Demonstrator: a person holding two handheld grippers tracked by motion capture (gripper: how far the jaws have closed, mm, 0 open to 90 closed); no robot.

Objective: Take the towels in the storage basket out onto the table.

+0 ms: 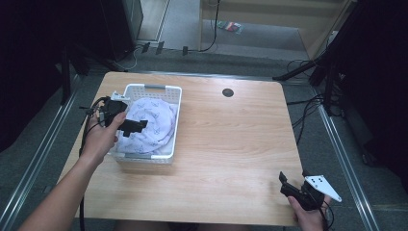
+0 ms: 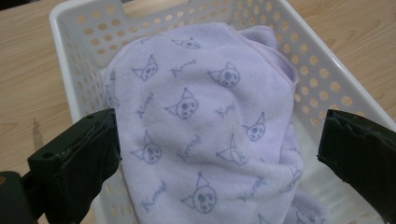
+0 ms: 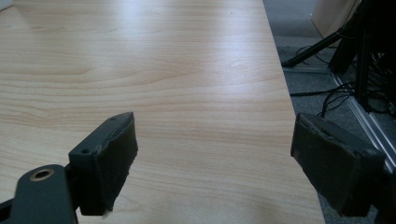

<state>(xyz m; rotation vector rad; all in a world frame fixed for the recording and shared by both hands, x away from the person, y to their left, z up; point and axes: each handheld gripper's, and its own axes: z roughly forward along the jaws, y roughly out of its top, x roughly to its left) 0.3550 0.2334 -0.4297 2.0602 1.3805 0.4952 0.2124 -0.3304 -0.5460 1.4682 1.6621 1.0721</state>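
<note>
A white perforated basket (image 1: 153, 88) (image 2: 327, 74) stands on the left half of the wooden table (image 1: 231, 139). Inside it lies a bunched lilac towel (image 1: 154, 125) (image 2: 205, 130) printed with small cartoon faces. My left gripper (image 1: 136, 126) (image 2: 219, 154) hovers over the basket's left side, open, with its jaws spread on either side of the towel and nothing between them. My right gripper (image 1: 294, 182) (image 3: 215, 158) is at the table's front right corner, open and empty above bare wood.
A round cable grommet (image 1: 228, 92) sits near the table's far edge. Cables and stand legs (image 1: 308, 67) (image 3: 336, 51) lie on the floor right of the table. The table's right edge (image 3: 285, 112) runs close beside my right gripper.
</note>
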